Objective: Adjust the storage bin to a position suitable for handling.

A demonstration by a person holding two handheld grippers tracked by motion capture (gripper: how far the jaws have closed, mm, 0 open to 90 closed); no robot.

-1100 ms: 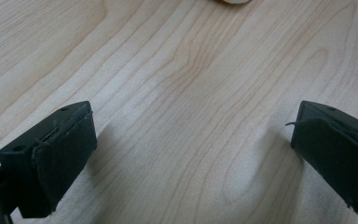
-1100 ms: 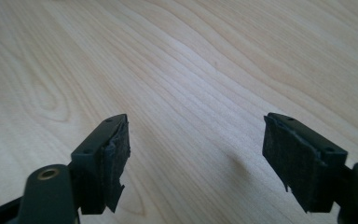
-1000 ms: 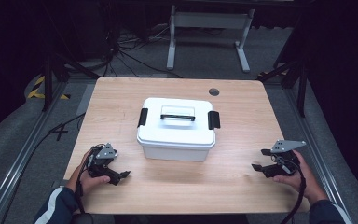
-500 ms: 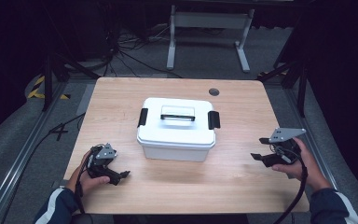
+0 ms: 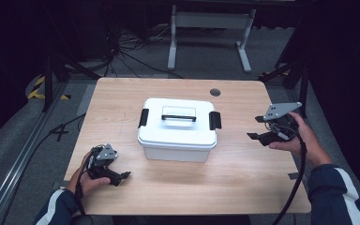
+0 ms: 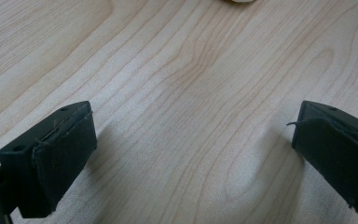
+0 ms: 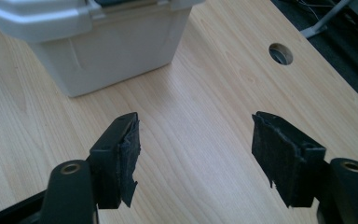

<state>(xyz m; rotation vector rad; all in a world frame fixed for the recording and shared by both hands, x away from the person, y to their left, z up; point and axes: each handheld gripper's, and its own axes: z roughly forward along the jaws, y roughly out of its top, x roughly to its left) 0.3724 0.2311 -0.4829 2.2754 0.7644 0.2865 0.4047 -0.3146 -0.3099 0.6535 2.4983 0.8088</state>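
The white lidded plastic box (image 5: 177, 129) with black side latches stands shut and untouched on the wooden table (image 5: 243, 178). The right gripper (image 5: 258, 127), jaws apart after just closing somewhat with nothing between them, hovers beside it. The left gripper (image 5: 124, 175) rests gaping and empty, so all the work remains.

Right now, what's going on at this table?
A person sits at a wooden table with a two-jaw gripper in each hand. A white lidded box with black side latches and a handle on top stands in the middle, lid on. The right gripper is raised beside the box's right end, pointing toward it, jaws apart with nothing between them after just closing a little. The left gripper rests low near the table's front edge, open and empty. Neither touches the box.
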